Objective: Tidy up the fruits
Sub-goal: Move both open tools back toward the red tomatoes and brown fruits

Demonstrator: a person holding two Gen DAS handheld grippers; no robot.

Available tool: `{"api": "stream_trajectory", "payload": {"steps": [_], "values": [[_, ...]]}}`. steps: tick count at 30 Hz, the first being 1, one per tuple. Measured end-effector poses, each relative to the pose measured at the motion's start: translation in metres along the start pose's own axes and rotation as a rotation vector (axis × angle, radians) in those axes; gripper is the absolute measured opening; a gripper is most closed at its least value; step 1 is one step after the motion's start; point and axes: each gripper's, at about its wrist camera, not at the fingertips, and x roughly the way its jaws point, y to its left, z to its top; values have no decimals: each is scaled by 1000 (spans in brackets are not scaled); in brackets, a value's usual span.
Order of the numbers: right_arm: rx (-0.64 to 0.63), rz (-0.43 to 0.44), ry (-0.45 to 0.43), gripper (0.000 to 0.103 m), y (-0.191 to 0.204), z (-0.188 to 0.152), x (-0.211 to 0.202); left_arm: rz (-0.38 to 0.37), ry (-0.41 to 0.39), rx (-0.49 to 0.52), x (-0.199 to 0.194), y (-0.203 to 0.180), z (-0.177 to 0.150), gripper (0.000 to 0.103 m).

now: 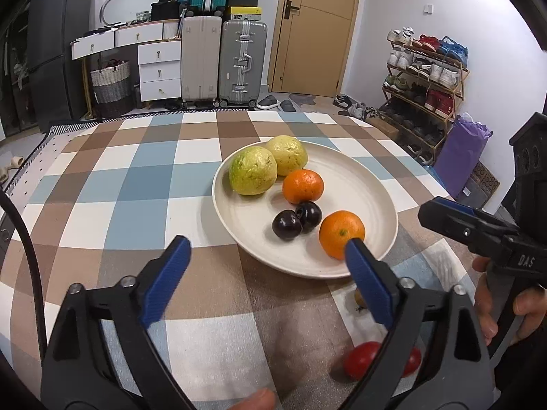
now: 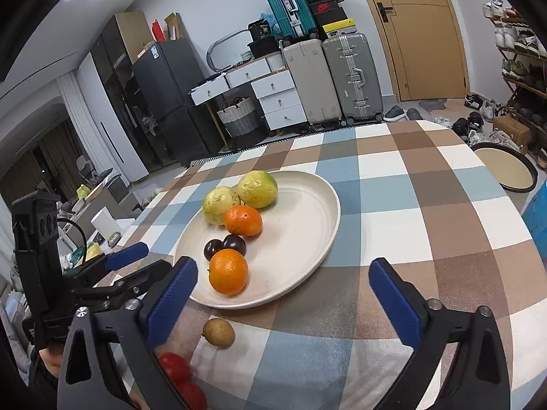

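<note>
A cream plate (image 1: 362,184) (image 2: 301,225) on the checked tablecloth holds two yellow-green guavas (image 1: 253,174) (image 2: 256,188), two oranges (image 1: 341,234) (image 2: 228,271) and two dark plums (image 1: 287,224) (image 2: 234,243). Off the plate near the front lie a small brown fruit (image 2: 218,333) (image 1: 359,298) and two red tomatoes (image 1: 360,360) (image 2: 174,367). My left gripper (image 1: 266,249) is open and empty, just short of the plate's near rim. My right gripper (image 2: 282,270) is open and empty over the plate's near edge; it shows at the right of the left wrist view (image 1: 454,215).
The table's far edge faces suitcases (image 1: 222,61), white drawers (image 1: 159,68) and a door (image 1: 314,27). A shoe rack (image 1: 424,78) stands to the right. A dark round tray (image 2: 506,169) sits at the table's right edge, with a blue box (image 2: 536,222) beside it.
</note>
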Motion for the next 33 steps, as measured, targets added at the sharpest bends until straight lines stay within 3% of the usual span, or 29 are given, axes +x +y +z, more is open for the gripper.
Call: {"api": "stream_trajectory", "payload": {"steps": [1,9,18,33], "values": [[-1,-4,0,103,0,0,0,5,-8,-1,-3,-1,-1,102],[-43,-2,24,103,6,-7,-1,2,-35,16,-28,-8,-9,102],[-35,20,60,103,10,-18,-12,3,-19,12,-57,-9,-27,102],[-85,-22,122,103,34,-51,-49,38,9,12,-106,-11,-67,102]]}}
